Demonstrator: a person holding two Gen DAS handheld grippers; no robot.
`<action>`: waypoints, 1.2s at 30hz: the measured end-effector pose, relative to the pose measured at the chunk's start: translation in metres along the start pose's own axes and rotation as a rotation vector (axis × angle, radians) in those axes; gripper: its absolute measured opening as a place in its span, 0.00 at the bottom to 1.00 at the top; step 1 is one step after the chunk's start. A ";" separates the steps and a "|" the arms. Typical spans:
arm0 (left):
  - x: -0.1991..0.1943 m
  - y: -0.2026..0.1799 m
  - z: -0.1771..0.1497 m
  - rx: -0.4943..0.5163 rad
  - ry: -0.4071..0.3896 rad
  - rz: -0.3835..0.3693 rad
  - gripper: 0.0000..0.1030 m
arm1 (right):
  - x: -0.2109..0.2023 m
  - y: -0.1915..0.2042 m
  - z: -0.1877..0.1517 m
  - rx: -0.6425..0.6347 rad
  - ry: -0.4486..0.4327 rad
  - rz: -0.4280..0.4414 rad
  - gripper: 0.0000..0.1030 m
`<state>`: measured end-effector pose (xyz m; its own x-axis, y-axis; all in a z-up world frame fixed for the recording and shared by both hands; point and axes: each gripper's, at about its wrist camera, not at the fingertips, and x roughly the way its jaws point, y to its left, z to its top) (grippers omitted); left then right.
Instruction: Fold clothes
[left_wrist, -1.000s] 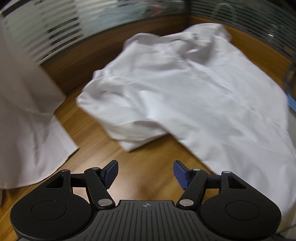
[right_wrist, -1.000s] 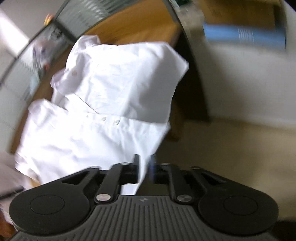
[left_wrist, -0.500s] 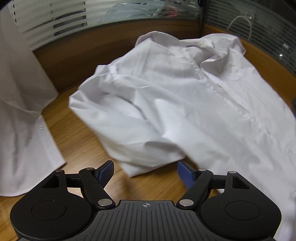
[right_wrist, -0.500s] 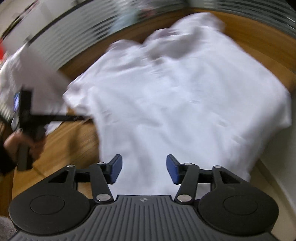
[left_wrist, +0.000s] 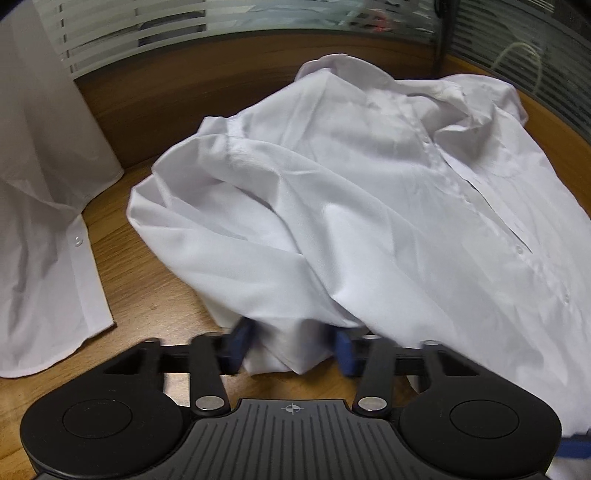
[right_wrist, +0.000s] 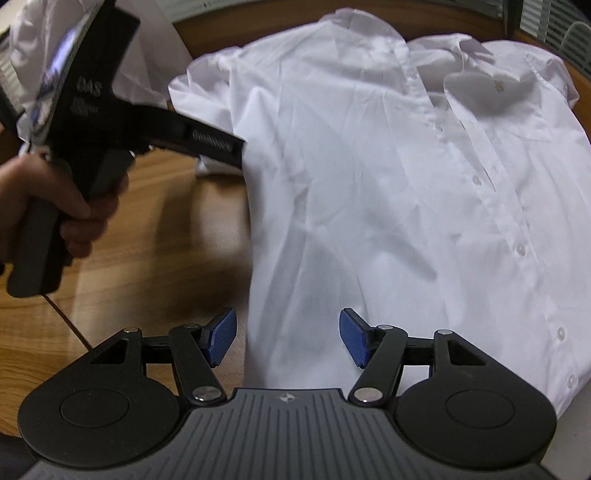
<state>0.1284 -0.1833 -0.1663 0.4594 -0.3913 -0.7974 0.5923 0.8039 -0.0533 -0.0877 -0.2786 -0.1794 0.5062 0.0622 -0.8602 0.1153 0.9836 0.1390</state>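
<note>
the left tongs (left_wrist: 291, 349) stood spread around the bunched cuff end (left_wrist: 286, 350) of the crumpled white cotton button-up shirt (left_wrist: 369, 221) just ahead on the wooden worktop (left_wrist: 147, 291). the right tongs (right_wrist: 287, 338) hovered spread over its hem. a clean fold likely needed the whole cuff pinched, not one layer.

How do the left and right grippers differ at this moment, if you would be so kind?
The left gripper has a bunched sleeve of the white shirt between its blurred fingers; the right gripper holds nothing. The left's fingers stand narrower; the right's are spread wide above the shirt's hem. Both have blue pads.
</note>
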 end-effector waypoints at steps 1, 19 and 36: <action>0.000 0.003 0.001 -0.011 -0.002 0.001 0.26 | 0.003 -0.001 -0.001 0.006 0.007 -0.004 0.66; -0.074 0.082 0.053 0.221 -0.073 0.333 0.08 | 0.002 -0.006 -0.012 -0.027 -0.010 -0.005 0.70; -0.082 0.098 0.022 0.034 0.025 0.231 0.60 | 0.000 -0.004 -0.012 -0.029 -0.018 -0.034 0.76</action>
<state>0.1634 -0.0826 -0.0933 0.5691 -0.1873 -0.8006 0.4956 0.8551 0.1523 -0.0981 -0.2804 -0.1854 0.5181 0.0255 -0.8549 0.1078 0.9896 0.0948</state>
